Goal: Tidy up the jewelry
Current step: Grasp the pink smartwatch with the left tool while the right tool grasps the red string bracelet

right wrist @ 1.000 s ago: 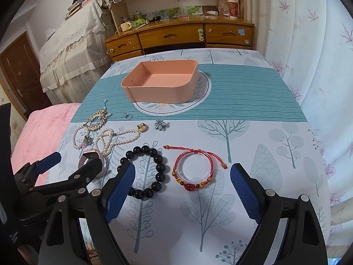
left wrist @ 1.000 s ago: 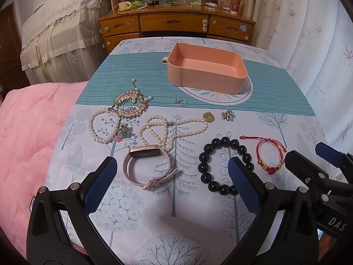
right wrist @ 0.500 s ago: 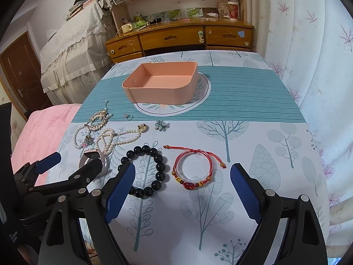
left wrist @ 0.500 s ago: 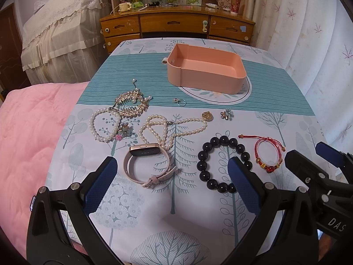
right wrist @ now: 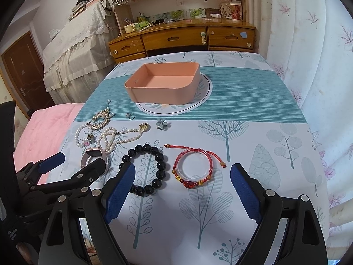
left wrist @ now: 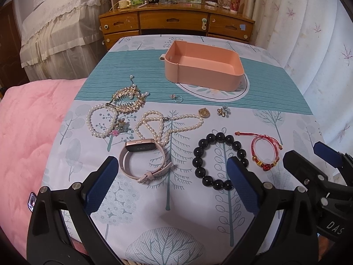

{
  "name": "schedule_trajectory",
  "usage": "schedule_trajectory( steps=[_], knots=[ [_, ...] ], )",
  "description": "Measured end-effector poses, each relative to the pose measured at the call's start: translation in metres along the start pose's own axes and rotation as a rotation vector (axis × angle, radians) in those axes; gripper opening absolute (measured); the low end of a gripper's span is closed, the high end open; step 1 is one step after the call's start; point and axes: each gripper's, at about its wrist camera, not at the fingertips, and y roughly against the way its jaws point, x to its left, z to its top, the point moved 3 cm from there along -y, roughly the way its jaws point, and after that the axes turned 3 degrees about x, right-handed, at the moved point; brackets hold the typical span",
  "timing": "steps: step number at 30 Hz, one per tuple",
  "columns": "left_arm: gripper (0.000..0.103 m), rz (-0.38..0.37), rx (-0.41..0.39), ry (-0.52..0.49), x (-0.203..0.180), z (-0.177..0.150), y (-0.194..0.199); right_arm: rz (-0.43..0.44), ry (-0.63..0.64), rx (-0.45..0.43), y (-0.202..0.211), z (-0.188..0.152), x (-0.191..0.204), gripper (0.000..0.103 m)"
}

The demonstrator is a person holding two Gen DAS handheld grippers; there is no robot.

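Both held wide apart and empty over the near edge of the surface (left wrist: 275, 84): left tool (left wrist: 174, 181), right tool (right wrist: 183, 187), neither touching anything, likely poised to choose a first piece.

From the left tool outward: pink smartwatch (left wrist: 141, 159) just past the blue pad at 11 o'clock, black bead bracelet (left wrist: 219, 161) at 1 o'clock and partly hidden behind the other pad. From the right tool outward: red cord bracelet (right wrist: 195, 165) dead ahead at 12 o'clock, black bead bracelet at 10 o'clock.

Further out, spread loosely and mostly apart, presumably laid flat for single picks: pearl necklace (left wrist: 167, 125), pearl bracelet (left wrist: 100, 121), gold hair comb (left wrist: 129, 100), small ring (left wrist: 177, 98), gold charm (left wrist: 204, 112), flower brooch (left wrist: 224, 111). Beyond all, at 12 o'clock, the empty pink tray (left wrist: 205, 66), the likely destination.

Shown clearly only in the left view: the watch whole, and the comb's detail. Shown only in the right view: the cord bracelet whole and centred, with the watch half covered by the left tool's arm.
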Motion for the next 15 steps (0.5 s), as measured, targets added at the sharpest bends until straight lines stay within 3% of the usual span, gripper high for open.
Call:
schedule_trajectory(
  steps=[7, 11, 15],
  knots=[
    [0.098, 0.015, -0.008, 0.026, 0.012, 0.008, -0.004, -0.029, 0.006, -0.012, -0.003, -0.001, -0.011, 0.09],
    [0.098, 0.044, 0.0, 0.083, 0.041, 0.018, -0.013, -0.066, -0.006, -0.007, -0.01, 0.001, -0.027, 0.09],
    [0.097, 0.025, 0.055, 0.166, 0.076, 0.024, -0.026, -0.09, -0.018, 0.022, -0.022, 0.005, -0.044, 0.082]
  ],
)
